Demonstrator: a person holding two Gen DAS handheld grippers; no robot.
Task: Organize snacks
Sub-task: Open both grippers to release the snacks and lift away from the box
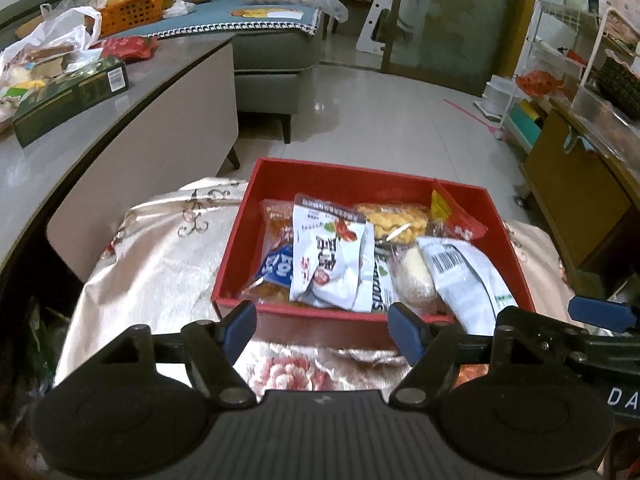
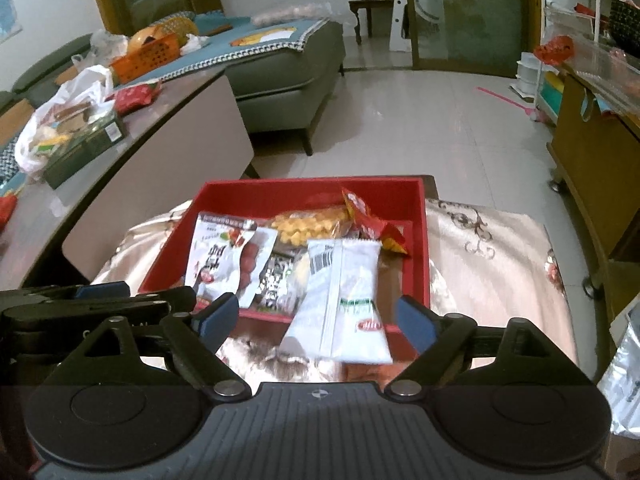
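Observation:
A red box (image 1: 360, 178) (image 2: 420, 240) stands on a floral cloth and holds several snack packets. Among them are a white packet with red fruit (image 1: 332, 256) (image 2: 228, 260), a yellow snack bag (image 1: 394, 218) (image 2: 308, 224) and a red packet (image 1: 460, 220) (image 2: 372, 220). A long white packet with a barcode (image 1: 468, 280) (image 2: 344, 304) lies over the box's near rim. My left gripper (image 1: 324, 330) is open and empty just before the box. My right gripper (image 2: 316, 320) is open, its blue pads either side of the white packet's near end.
A grey low table (image 1: 120, 120) on the left carries a dark green box (image 1: 72, 96), plastic bags and red packets. A sofa with an orange basket (image 1: 132, 10) stands behind. A wooden cabinet (image 1: 580, 184) and wire shelves are on the right. The floral cloth (image 1: 160, 248) surrounds the box.

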